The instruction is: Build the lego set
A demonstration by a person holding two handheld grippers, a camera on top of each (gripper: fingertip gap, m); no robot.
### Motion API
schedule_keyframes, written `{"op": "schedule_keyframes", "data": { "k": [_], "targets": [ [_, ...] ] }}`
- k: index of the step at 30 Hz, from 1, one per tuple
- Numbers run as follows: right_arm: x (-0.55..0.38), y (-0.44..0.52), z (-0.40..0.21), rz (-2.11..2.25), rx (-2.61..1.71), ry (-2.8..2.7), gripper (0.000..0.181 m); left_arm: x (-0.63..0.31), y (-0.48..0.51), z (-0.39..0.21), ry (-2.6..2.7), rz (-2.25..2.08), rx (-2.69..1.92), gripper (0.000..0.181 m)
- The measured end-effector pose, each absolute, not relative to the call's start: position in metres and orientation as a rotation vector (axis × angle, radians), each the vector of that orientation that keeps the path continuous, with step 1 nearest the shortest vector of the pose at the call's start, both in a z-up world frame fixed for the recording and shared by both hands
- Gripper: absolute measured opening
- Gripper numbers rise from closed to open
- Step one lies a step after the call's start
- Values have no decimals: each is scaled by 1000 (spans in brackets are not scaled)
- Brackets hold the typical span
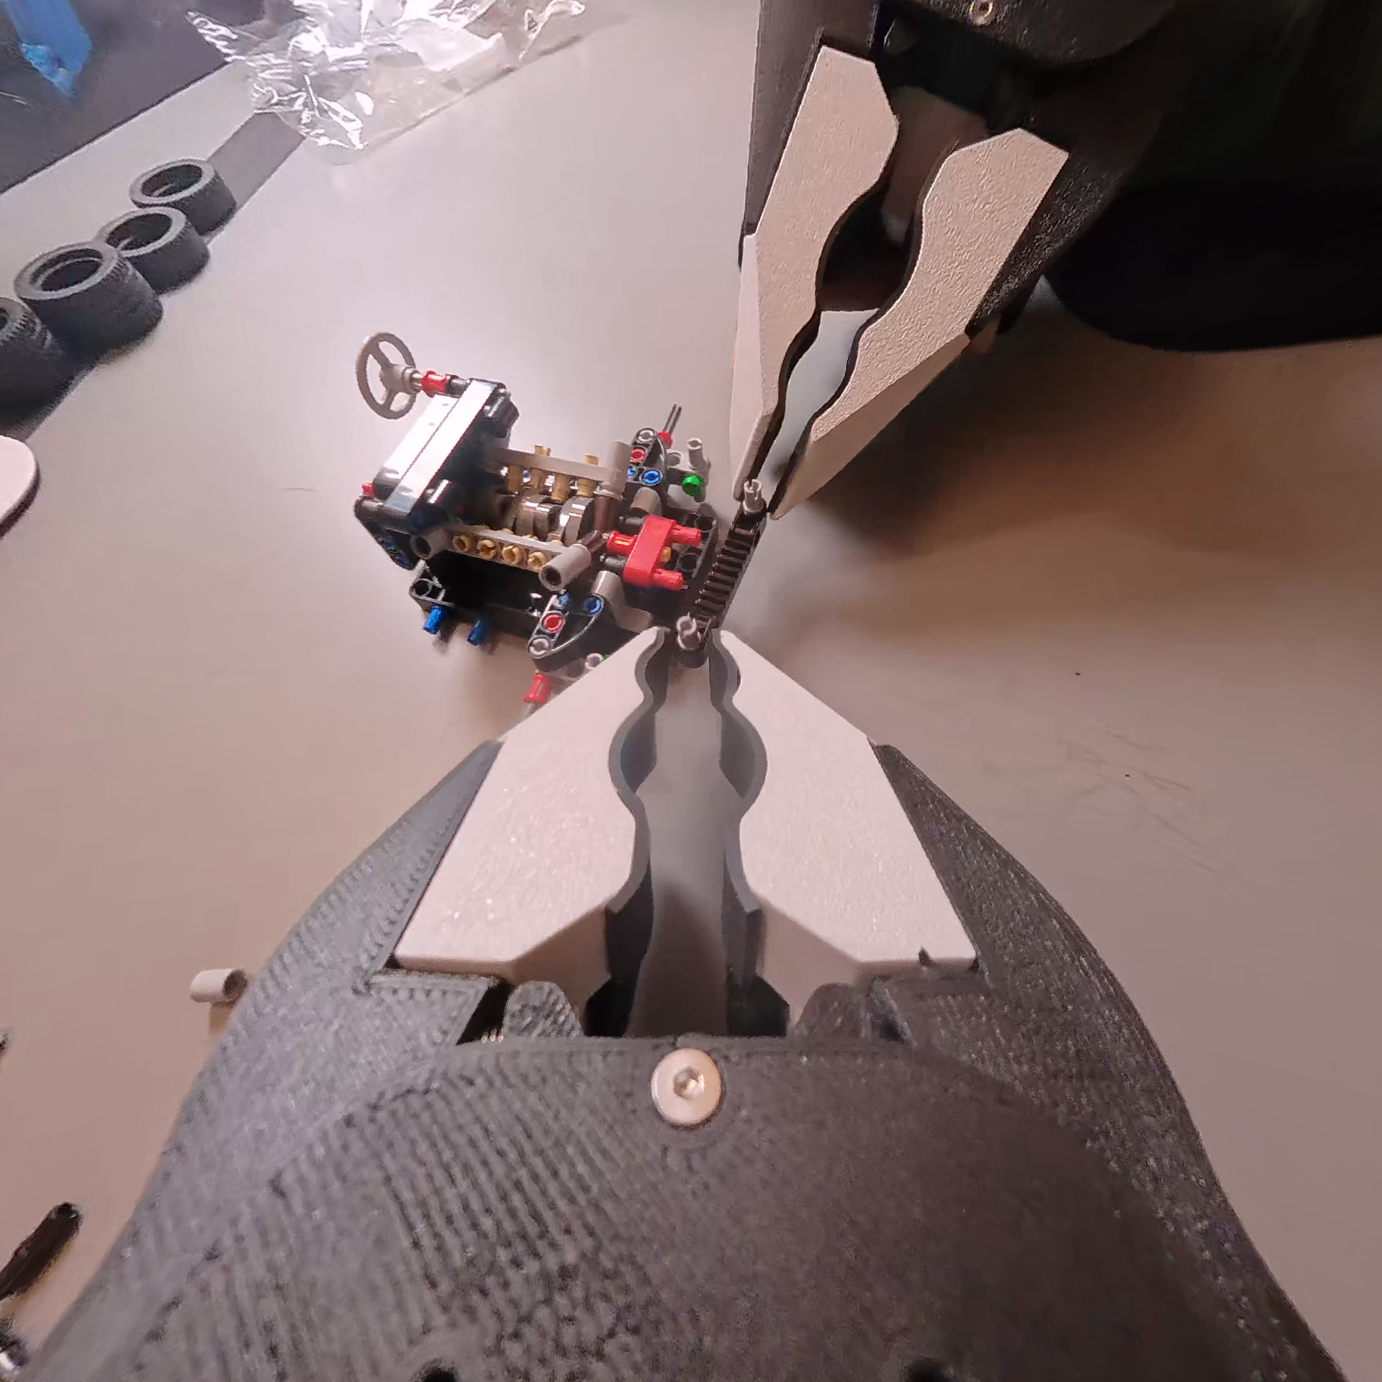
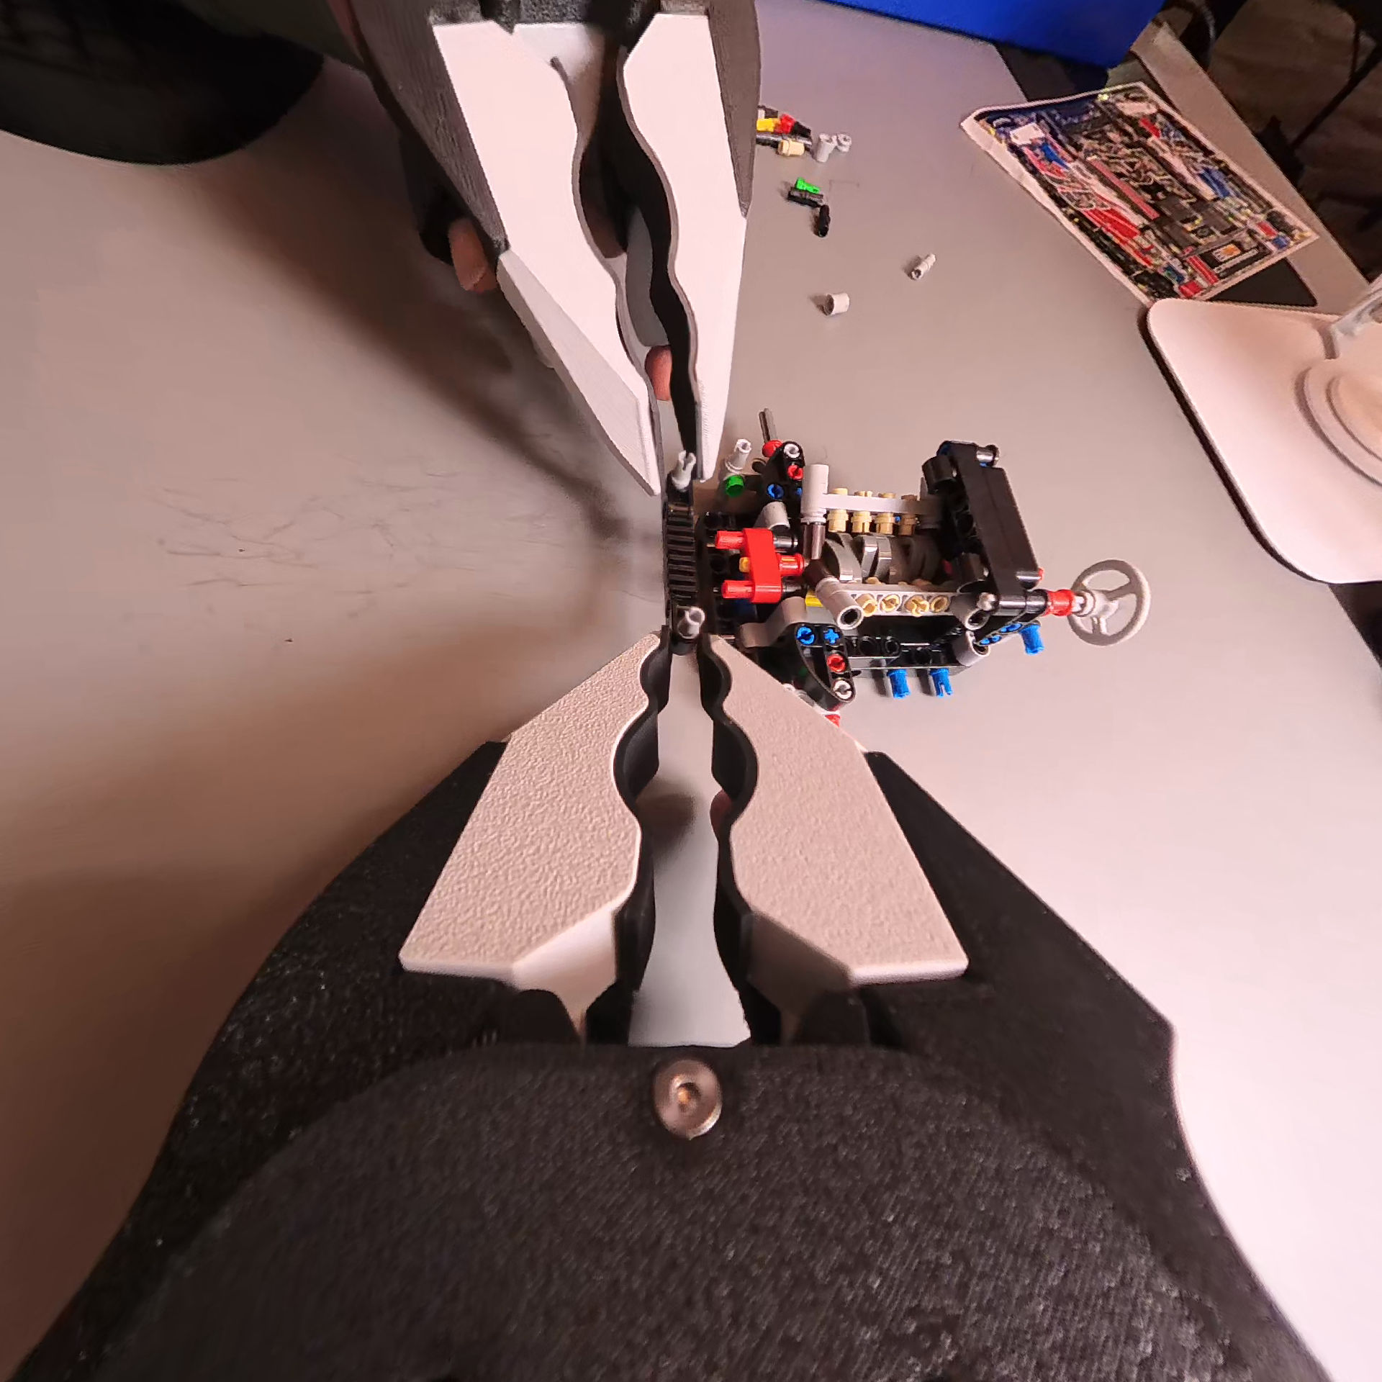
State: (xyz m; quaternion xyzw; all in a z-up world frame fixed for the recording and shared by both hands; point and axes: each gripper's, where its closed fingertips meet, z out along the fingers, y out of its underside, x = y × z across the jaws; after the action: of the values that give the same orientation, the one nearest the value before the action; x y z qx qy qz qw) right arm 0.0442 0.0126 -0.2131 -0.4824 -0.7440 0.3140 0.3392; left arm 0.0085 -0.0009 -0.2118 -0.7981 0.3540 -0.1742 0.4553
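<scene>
Left wrist view: left gripper (image 1: pixel 692 642) pinches the near end of the black gear rack (image 1: pixel 731 562), right gripper (image 1: pixel 763 499) pinches the far end. Rack sits against the chassis build (image 1: pixel 523 523) on the table (image 1: pixel 1047 673); tyres (image 1: pixel 90 292) far left.

Office-like desk (image 2: pixel 1047 860), monitor stand (image 2: pixel 1271 449), instruction booklet (image 2: pixel 1137 187), loose parts (image 2: pixel 808 164)
</scene>
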Motion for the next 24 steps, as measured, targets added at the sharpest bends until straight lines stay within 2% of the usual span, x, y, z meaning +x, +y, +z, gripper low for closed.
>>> {"op": "schedule_keyframes", "data": {
  "k": [8,16,24],
  "targets": [
    [42,15,-213,787,-1252,-1925,6,2,8,-210,881,-225,-1936,16],
    [41,15,-202,812,-1218,-1884,5,1,3,-213,904,-234,-1943,24],
    [41,19,-204,770,-1207,-1880,4,0,7,-213,910,-168,-1928,20]
  ]
}}
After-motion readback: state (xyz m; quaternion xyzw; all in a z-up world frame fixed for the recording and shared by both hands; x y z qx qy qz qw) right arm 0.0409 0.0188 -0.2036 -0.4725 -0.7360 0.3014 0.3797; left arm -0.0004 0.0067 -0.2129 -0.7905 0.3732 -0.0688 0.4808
